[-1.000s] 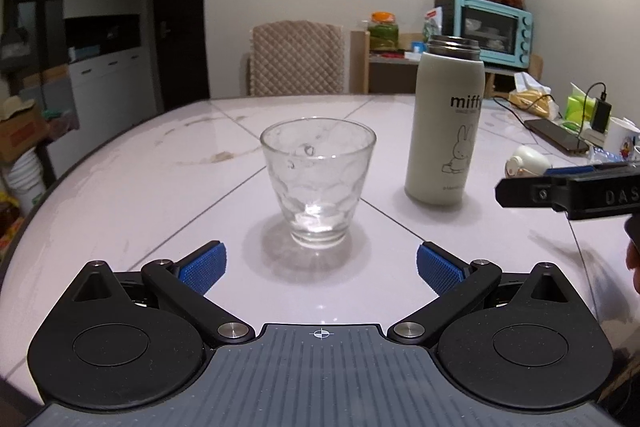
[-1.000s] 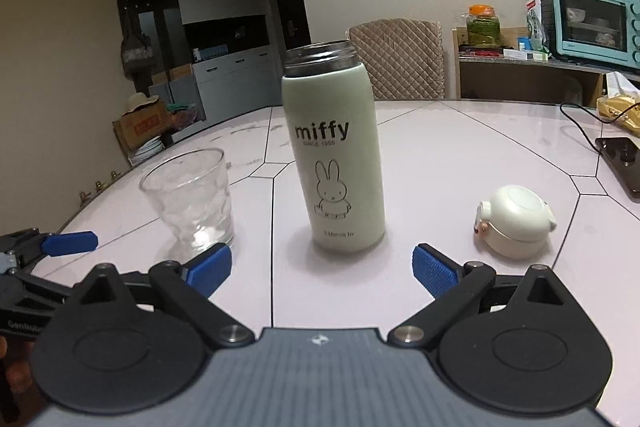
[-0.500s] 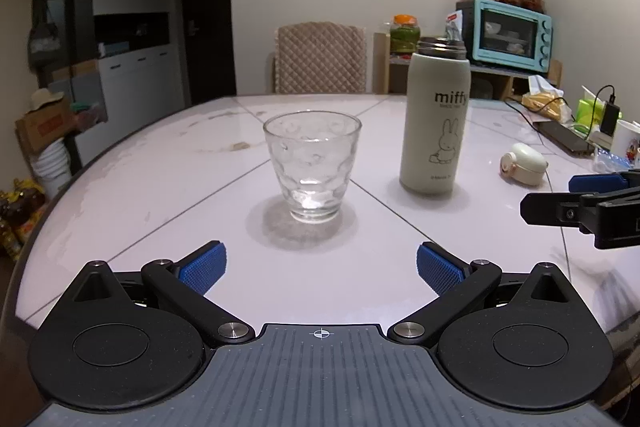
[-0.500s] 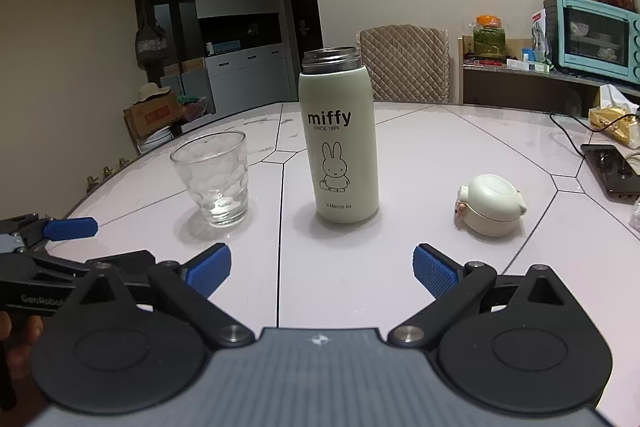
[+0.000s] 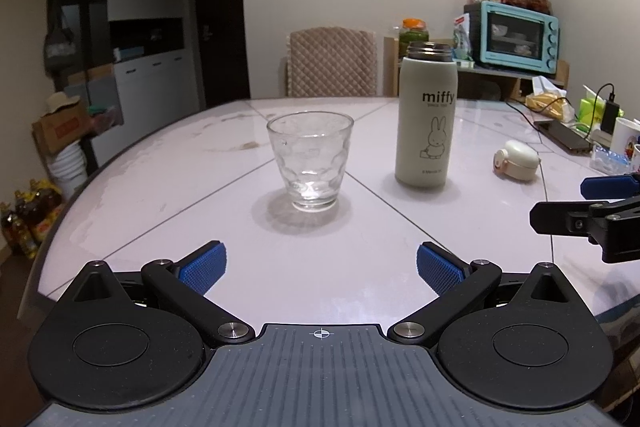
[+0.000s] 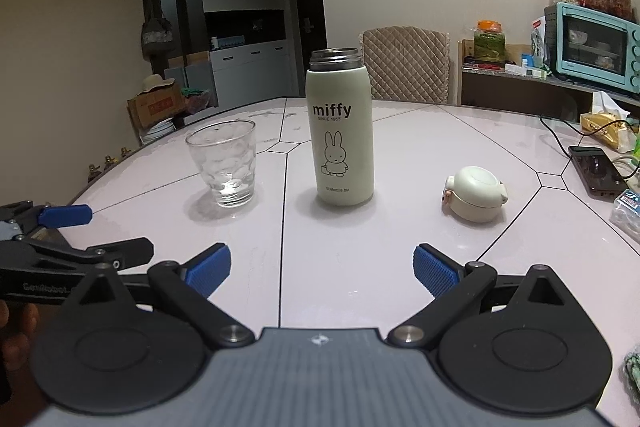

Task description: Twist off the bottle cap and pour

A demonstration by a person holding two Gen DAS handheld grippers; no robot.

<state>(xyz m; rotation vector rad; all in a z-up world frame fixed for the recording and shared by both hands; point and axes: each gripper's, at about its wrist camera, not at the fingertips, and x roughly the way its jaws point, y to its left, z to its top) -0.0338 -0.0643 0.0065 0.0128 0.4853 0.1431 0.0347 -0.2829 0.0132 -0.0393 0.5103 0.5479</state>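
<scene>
A pale "miffy" bottle [image 5: 426,123] [image 6: 341,131] stands upright on the white table [image 5: 168,187], its steel mouth uncapped. Its cream cap [image 5: 517,159] [image 6: 475,193] lies on the table to the bottle's right. A clear glass [image 5: 310,159] [image 6: 224,163] with a little water in it stands left of the bottle. My left gripper [image 5: 320,267] is open, well short of the glass, holding nothing. My right gripper [image 6: 322,269] is open too, back from the bottle, empty. Each gripper shows at the edge of the other's view.
A phone [image 6: 598,171] with a cable, a mug [image 5: 624,141] and snack packets crowd the table's right side. A quilted chair [image 5: 332,63] stands behind the table. A teal oven [image 5: 516,37] with jars sits on a shelf at back right. Cabinets and boxes are at left.
Both grippers have drawn back from the table's objects, so the glass, bottle and cap look smaller and farther. Nothing on the table has moved.
</scene>
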